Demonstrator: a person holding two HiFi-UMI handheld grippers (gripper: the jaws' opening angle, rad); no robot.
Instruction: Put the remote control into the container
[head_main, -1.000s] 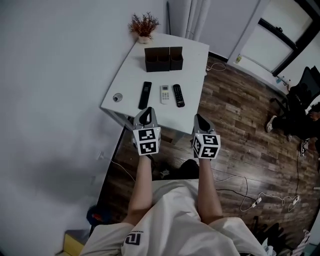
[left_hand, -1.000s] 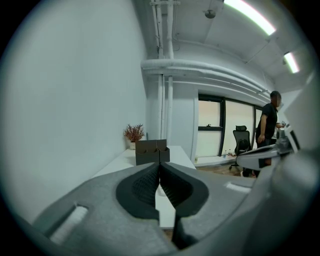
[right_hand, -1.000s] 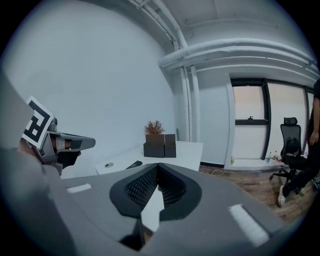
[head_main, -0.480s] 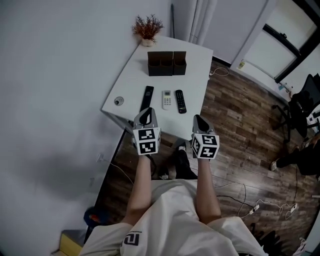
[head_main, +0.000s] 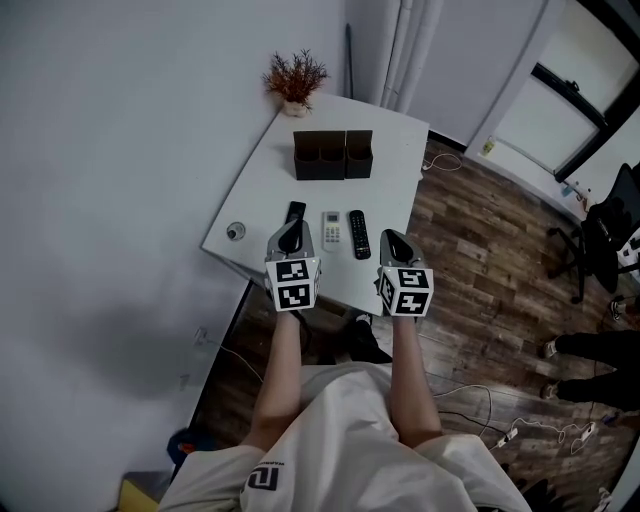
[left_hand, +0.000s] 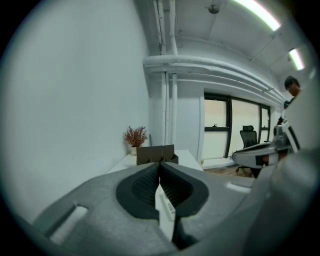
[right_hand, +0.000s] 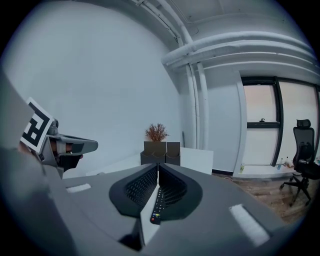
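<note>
Three remotes lie side by side on the white table (head_main: 385, 150): a long black remote (head_main: 296, 210), a white remote (head_main: 331, 230) and a black remote (head_main: 358, 233). Behind them stands the dark container (head_main: 332, 154) with open compartments. My left gripper (head_main: 291, 232) is shut and empty over the table's near edge, its tips covering the near end of the long black remote. My right gripper (head_main: 392, 241) is shut and empty, just right of the black remote. In the left gripper view the white remote (left_hand: 165, 204) shows below the shut jaws; in the right gripper view the black remote (right_hand: 158, 204) does.
A potted dried plant (head_main: 296, 78) stands at the table's far corner, and a small round object (head_main: 236, 231) lies at its left edge. A white wall runs along the left. Wood floor with cables, an office chair (head_main: 598, 235) and a person's legs are to the right.
Both grippers have moved forward from in front of the table to over its near edge. The left one now covers the end of the long black remote.
</note>
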